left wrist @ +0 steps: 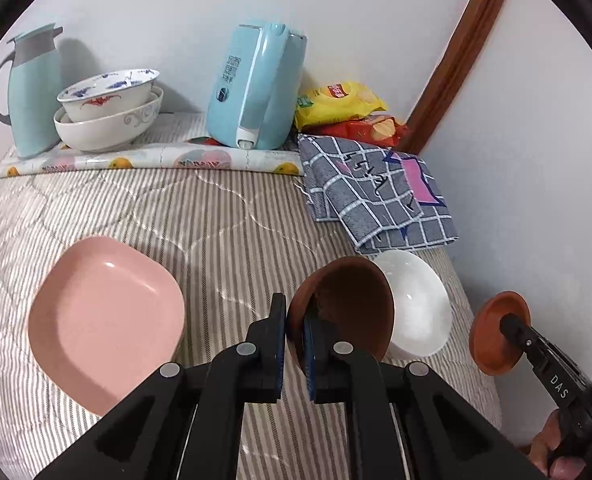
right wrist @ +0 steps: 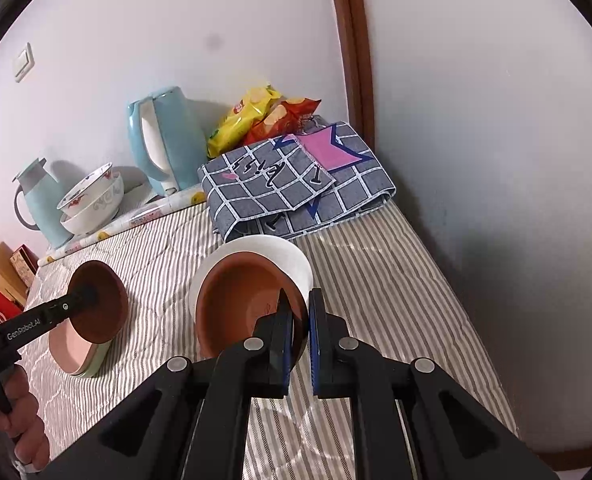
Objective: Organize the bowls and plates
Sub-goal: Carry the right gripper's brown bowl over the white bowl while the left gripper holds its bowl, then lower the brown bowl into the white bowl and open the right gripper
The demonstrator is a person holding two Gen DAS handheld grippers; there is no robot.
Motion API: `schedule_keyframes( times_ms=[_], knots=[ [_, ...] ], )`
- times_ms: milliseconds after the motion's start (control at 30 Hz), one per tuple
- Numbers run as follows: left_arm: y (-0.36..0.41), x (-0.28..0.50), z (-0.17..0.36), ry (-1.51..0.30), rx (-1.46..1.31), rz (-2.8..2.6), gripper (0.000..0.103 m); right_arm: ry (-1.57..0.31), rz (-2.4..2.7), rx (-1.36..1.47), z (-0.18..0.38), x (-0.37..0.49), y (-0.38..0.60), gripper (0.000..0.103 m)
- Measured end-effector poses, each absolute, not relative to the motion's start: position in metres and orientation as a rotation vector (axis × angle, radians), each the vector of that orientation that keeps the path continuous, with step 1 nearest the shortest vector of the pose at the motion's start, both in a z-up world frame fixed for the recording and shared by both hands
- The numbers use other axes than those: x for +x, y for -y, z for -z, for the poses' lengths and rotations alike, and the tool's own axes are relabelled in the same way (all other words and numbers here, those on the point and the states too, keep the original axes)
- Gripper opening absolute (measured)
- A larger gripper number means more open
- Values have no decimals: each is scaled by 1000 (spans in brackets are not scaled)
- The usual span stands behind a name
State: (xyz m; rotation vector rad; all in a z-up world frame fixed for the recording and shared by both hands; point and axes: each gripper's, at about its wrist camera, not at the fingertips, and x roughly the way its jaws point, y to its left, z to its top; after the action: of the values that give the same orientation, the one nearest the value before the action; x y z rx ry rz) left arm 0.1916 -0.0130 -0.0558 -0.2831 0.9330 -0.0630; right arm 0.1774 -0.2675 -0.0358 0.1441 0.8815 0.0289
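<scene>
Striped bedding is carrying everything: your left tool [left wrist: 294, 334] is pinching one brown bowl [left wrist: 347, 308], your right tool [right wrist: 299, 330] another [right wrist: 244, 304] over the white bowl [right wrist: 292, 258]; stacking's unfinished.

Left gripper [left wrist: 294, 334] clamps a brown bowl's [left wrist: 347, 304] rim at 12 o'clock; right gripper [right wrist: 299, 326] likewise pinches another brown bowl's [right wrist: 240, 304] rim.

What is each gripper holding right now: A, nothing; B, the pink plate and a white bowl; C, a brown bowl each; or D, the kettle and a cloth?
C: the left gripper and right gripper each pinch the rim of a brown bowl.
</scene>
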Motion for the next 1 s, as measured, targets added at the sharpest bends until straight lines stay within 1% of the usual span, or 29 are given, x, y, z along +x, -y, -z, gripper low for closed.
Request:
schedule_keyframes(
  times_ms=[500,1000],
  knots=[
    [0,211,68,-940,-285,10,8,-934,-53,117,60,214,256,7],
    [-11,226,84,-960,-314,-14,8,-1028,-86,99,103,245,239,7]
  ],
)
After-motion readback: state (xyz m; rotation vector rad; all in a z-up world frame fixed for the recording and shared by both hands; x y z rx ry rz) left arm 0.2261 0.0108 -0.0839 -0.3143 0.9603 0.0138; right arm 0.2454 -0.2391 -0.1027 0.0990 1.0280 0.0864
